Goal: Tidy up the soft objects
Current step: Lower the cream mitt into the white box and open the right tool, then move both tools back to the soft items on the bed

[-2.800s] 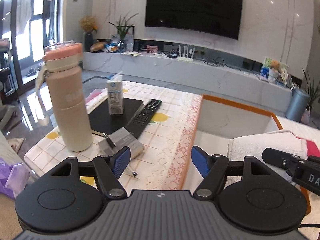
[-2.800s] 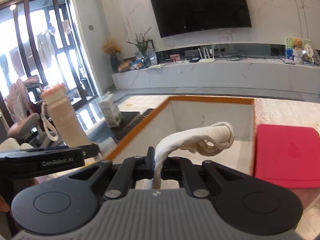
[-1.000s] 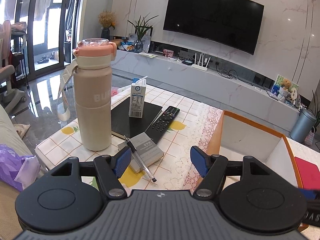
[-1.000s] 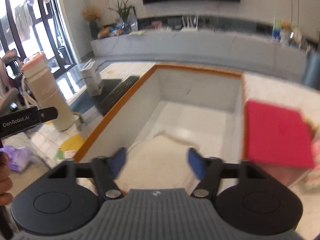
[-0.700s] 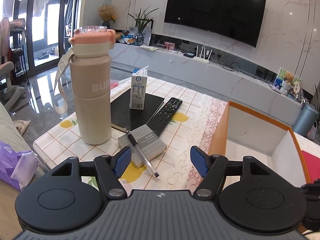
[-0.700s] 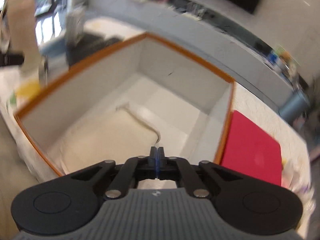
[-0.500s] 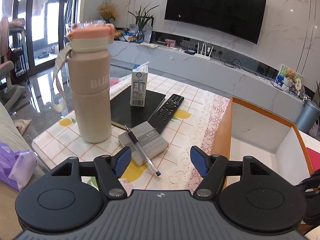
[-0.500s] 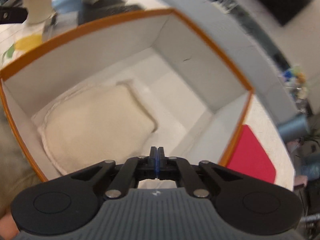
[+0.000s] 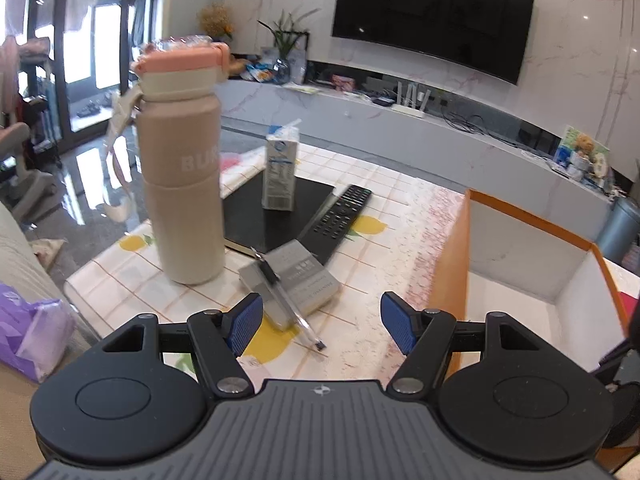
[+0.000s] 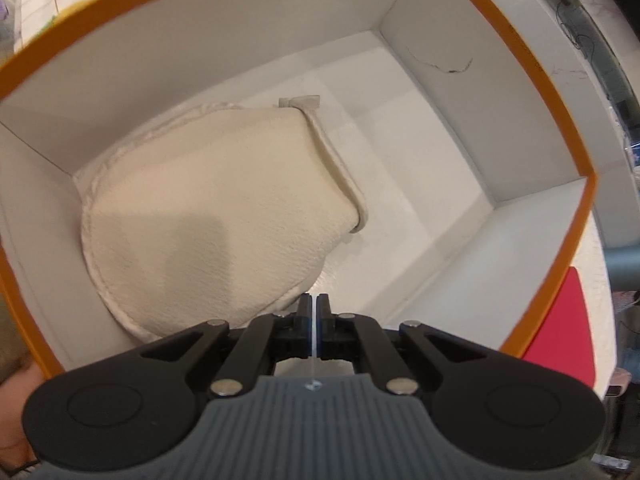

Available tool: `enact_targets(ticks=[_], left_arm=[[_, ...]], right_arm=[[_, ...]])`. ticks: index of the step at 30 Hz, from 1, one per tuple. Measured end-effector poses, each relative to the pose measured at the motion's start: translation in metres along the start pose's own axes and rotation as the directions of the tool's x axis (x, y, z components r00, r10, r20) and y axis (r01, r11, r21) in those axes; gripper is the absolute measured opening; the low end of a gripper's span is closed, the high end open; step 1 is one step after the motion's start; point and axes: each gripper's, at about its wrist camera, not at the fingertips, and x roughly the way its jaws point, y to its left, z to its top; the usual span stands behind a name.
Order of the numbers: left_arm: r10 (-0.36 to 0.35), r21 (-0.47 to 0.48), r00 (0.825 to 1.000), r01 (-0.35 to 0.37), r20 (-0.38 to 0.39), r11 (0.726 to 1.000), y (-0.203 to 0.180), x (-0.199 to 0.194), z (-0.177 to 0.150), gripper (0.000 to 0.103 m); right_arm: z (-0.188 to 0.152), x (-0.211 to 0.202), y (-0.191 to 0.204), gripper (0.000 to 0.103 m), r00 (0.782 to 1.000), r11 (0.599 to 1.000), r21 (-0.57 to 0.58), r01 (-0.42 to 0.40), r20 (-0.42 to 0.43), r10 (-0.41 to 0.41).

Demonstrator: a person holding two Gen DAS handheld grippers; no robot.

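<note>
Right gripper: closed, empty | towel flat in box | press its raised edge down gently, then lift clear.

Bright window daylight, fisheye-bent edges; slight blur, soft shadows

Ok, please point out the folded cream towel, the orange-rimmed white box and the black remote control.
folded cream towel [image 10: 208, 216], right wrist view, top face.
orange-rimmed white box [image 10: 460, 128], right wrist view, inner wall.
black remote control [image 9: 338, 216], left wrist view, keypad.
</note>
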Motion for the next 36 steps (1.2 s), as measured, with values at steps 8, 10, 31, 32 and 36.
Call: enact_targets(ticks=[8,10,31,32,36], left_arm=[[0.043,0.028,0.999,-0.043,0.007,0.999,-0.001,0.0,0.001,0.079],[0.05,0.035,0.998,-0.051,0.023,0.998,-0.001,-0.004,0.003,0.079],[-0.092,0.159,0.98,0.064,0.175,0.985,-0.047,-0.094,0.021,0.08],[-0.093,0.178,0.977,0.058,0.193,0.982,-0.053,-0.101,0.021,0.08],[-0.124,0.231,0.963,0.067,0.241,0.971,-0.075,-0.128,0.019,0.082]], right_arm=[[0.017,-0.007,0.001,0.0,0.975,0.979,0.037,-0.199,0.111,0.194],[0.018,-0.009,0.003,0.0,0.973,0.978,0.038,-0.205,0.12,0.199],[-0.109,-0.187,-0.028,0.028,0.869,0.966,0.26,-0.006,0.479,-0.124],[-0.124,-0.2,-0.032,0.03,0.852,0.956,0.293,0.004,0.5,-0.156],[-0.185,-0.238,-0.05,0.038,0.774,0.909,0.416,-0.016,0.581,-0.252]])
